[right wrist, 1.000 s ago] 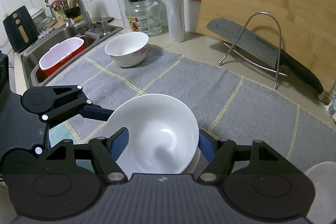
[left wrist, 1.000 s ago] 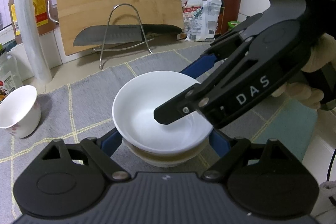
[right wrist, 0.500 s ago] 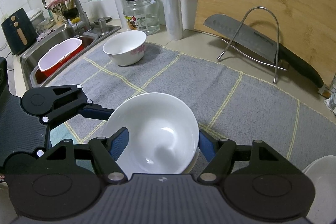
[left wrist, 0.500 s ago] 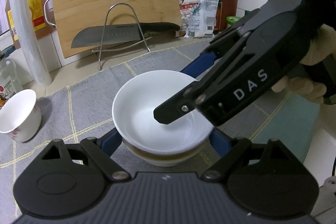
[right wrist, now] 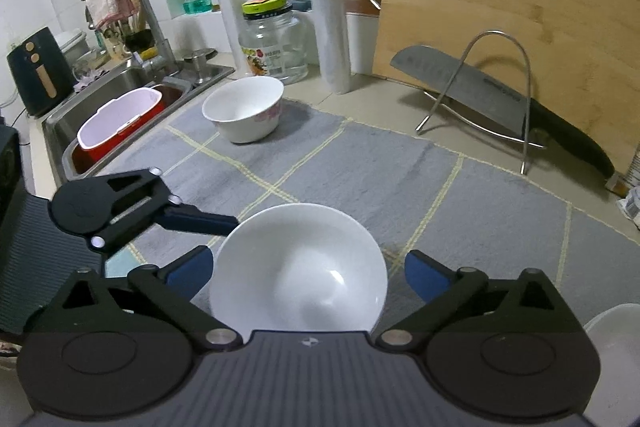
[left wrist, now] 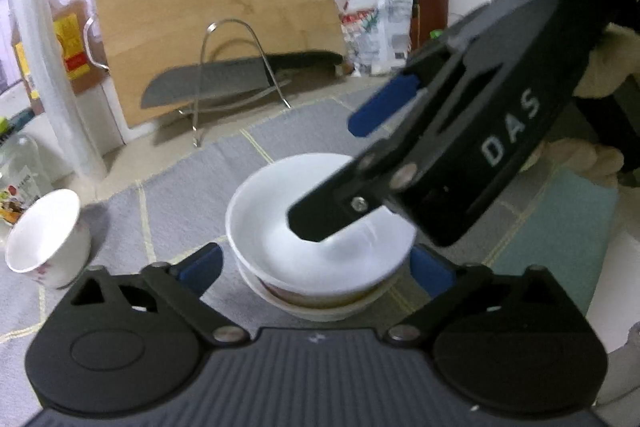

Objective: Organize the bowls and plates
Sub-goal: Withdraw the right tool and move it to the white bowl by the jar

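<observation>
Release step: white bowl (right wrist: 298, 267) sits nested on a second bowl (left wrist: 320, 301), on the grey mat (right wrist: 360, 171) covering the bench. Left gripper (left wrist: 316, 265) and right gripper (right wrist: 306, 269) both have jaws that have just been opening, now wide, straddling the stack without touching. To finish well: draw each gripper straight back, clear of the rim, so the stack stays seated. Floral bowl (right wrist: 244, 109) stands well apart near the sink (right wrist: 132, 77), likely next.

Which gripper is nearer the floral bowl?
Left. The left gripper straddles the stacked bowls with the floral bowl just to its left; the right gripper straddles them from the far side. Both jaws have just been opening, clear of the bowls.
</observation>
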Demonstrator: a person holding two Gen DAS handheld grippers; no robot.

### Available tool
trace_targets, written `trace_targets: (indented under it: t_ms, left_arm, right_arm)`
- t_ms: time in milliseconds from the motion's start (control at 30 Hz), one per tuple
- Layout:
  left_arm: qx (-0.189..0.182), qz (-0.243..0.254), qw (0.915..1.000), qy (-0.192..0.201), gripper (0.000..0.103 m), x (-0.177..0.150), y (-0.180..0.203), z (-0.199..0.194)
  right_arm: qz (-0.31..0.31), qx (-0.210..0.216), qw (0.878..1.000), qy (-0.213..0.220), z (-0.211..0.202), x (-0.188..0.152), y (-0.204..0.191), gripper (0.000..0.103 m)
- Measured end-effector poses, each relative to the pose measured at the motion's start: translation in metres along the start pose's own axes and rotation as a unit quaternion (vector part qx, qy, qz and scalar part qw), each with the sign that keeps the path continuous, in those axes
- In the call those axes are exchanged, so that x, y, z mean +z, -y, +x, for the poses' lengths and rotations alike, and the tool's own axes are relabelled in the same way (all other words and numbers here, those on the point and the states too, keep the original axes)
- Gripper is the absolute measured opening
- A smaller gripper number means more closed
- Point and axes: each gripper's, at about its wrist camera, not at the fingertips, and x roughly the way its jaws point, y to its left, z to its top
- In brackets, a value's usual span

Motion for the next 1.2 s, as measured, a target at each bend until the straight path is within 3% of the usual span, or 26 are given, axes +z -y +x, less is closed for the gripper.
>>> trace_targets:
  t_ms: [600, 900, 1200]
  left_arm:
    - [0.042, -0.060, 0.9969, 0.028, 0.102, -0.015, -0.037, -0.025]
    - [0.096, -0.115, 0.9883, 0.031, 0.102, -0.030, -0.090, -0.042]
    - [0.140, -0.132, 0.9806, 0.037, 0.102, -0.044, -0.147, -0.048]
  right_arm:
    - [-0.012, -0.050, 0.999, -0.002, 0.006, 0.008, -0.016, 0.103]
    - [-0.042, -0.062, 0.997, -0.008, 0.023, 0.037, -0.044, 0.103]
    - [-0.074, -0.062, 0.995, -0.007, 0.057, 0.079, -0.079, 0.103]
